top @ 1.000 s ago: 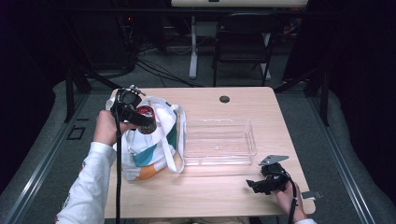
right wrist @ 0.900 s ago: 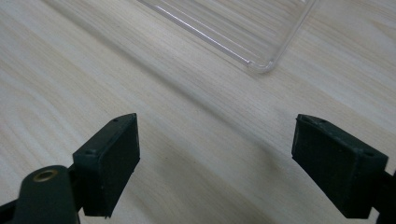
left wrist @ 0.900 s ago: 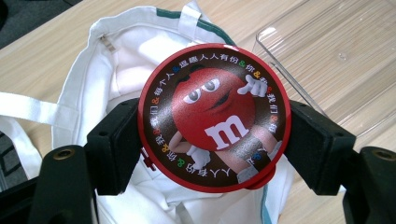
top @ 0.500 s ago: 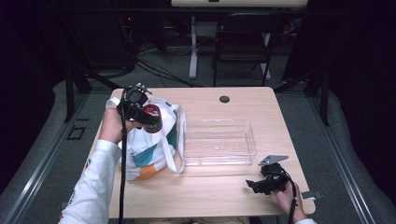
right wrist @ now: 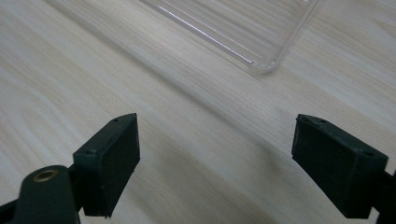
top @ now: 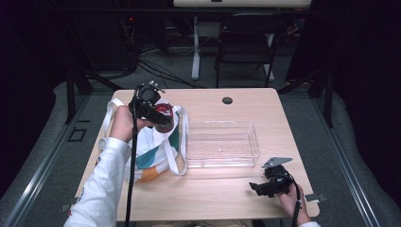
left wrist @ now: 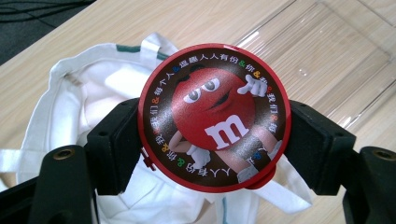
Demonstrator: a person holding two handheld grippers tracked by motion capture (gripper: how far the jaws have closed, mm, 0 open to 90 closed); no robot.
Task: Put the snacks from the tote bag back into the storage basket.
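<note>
Your left gripper is clamped on the red tin, up over the bag, so you can bring it to the tray. Your right gripper rests wide apart on the counter, out of the way.

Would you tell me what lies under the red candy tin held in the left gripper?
Beneath the red candy tin is the open white tote bag on the table. The tin hides part of the bag's inside.
</note>
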